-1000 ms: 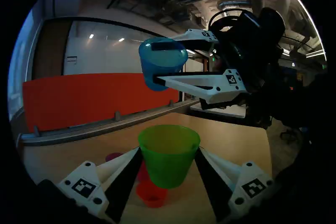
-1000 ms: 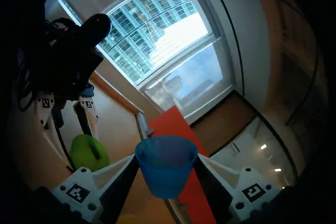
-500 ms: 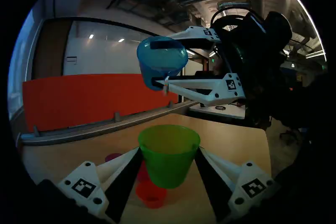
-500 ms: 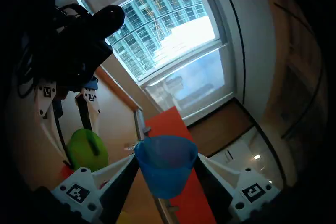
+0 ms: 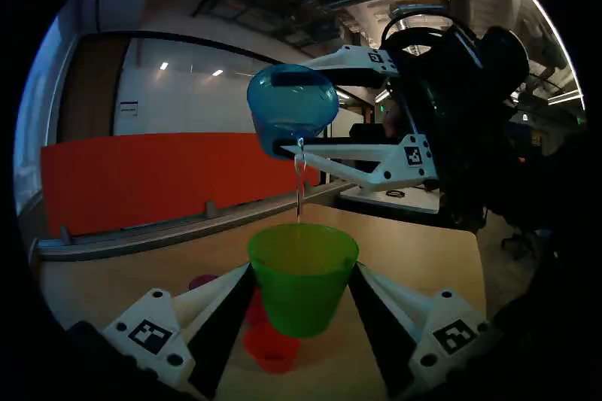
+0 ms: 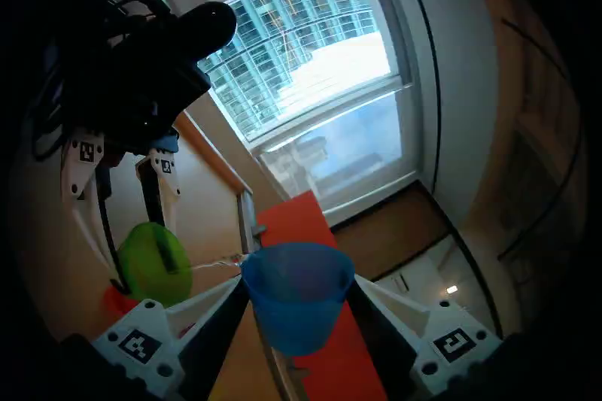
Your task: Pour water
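Water falls in one thin stream from the tilted blue cup into the green cup directly below it. The right gripper is clenched on the blue cup, the left gripper on the green one, above the desk. The stream seems to land near the far rim, so a gentle tilt and a centred green cup would serve best. Count: two grippers, two held cups, one stream, three small reddish cups on the desk.
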